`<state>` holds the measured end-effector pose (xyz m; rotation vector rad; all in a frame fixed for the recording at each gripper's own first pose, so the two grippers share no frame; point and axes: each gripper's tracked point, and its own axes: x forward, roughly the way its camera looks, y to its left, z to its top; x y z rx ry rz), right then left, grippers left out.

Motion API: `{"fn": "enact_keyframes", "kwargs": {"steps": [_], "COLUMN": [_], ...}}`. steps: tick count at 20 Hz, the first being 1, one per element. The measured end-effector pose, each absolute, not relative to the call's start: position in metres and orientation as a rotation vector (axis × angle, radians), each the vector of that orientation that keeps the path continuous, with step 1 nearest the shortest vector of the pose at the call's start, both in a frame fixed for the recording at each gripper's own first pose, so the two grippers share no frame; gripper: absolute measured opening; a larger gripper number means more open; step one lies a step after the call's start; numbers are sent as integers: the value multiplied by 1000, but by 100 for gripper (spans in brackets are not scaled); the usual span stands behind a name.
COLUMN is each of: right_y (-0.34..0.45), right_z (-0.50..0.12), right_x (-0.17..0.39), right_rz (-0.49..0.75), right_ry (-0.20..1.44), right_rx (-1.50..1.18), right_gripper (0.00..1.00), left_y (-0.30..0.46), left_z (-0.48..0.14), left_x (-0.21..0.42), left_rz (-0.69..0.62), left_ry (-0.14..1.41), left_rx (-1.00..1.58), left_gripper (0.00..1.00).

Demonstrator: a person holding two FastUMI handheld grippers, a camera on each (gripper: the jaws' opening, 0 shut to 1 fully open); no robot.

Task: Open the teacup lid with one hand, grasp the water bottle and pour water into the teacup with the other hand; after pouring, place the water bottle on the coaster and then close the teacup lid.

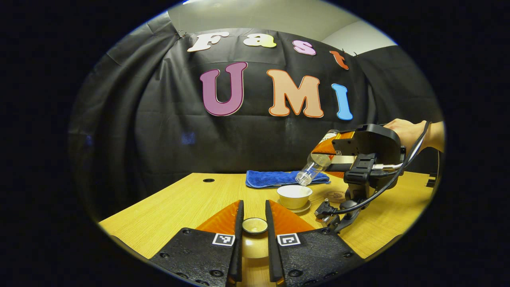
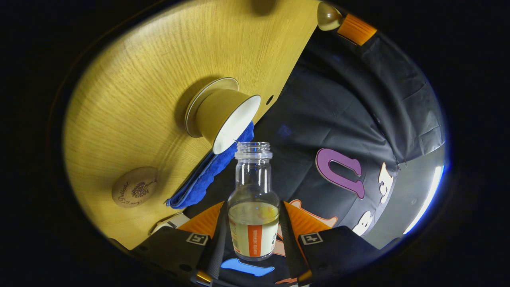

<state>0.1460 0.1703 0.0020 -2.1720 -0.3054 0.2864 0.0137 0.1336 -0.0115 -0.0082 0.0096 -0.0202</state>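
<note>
Fingers of your left gripper point(image 1: 255, 223) are closed on the teacup lid point(image 1: 255, 225), holding it low over the near part of the wooden table point(image 1: 171, 207), close in front of the camera. Farther on, the open teacup point(image 1: 294, 195) stands on its saucer point(image 1: 301, 208), and your right gripper point(image 2: 254, 231) clamps the water bottle point(image 2: 254, 203) by its labelled body, tilted so that its uncapped mouth is just above the cup rim, with some water in the bottle. Beside the cup lies the round wooden coaster point(image 2: 134, 187), and behind it a folded blue cloth point(image 1: 279, 178) near the table's far edge.
</note>
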Motion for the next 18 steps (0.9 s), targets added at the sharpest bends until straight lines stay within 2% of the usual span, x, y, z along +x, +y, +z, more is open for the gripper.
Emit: {"fn": "enact_keyframes", "kwargs": {"steps": [3,6,12,14,16,18], "right_y": [169,163,143,131,122,114], "right_z": [-2,-10,-5,-13,-20,-33], "right_x": [146,147,145,149,156,164], "right_rz": [301,330,347,339,323,311], "right_ry": [-280,-183,2,78,112,136], "right_rx": [-2139,-1997,-1361,-1130,-914,-673], "right_gripper": [68,68,67,71,67,67], "left_y": [134,134,135,135,136,135], "left_z": [-12,-12,-12,-12,-13,-13], "left_x": [13,13,13,14,14,14], "left_rz": [-20,-20,-16,-13,-10,-8], "left_ry": [9,9,9,10,10,9], "left_rx": [-8,-8,-9,-9,-8,-8], "left_gripper": [26,24,24,24,24,22]}}
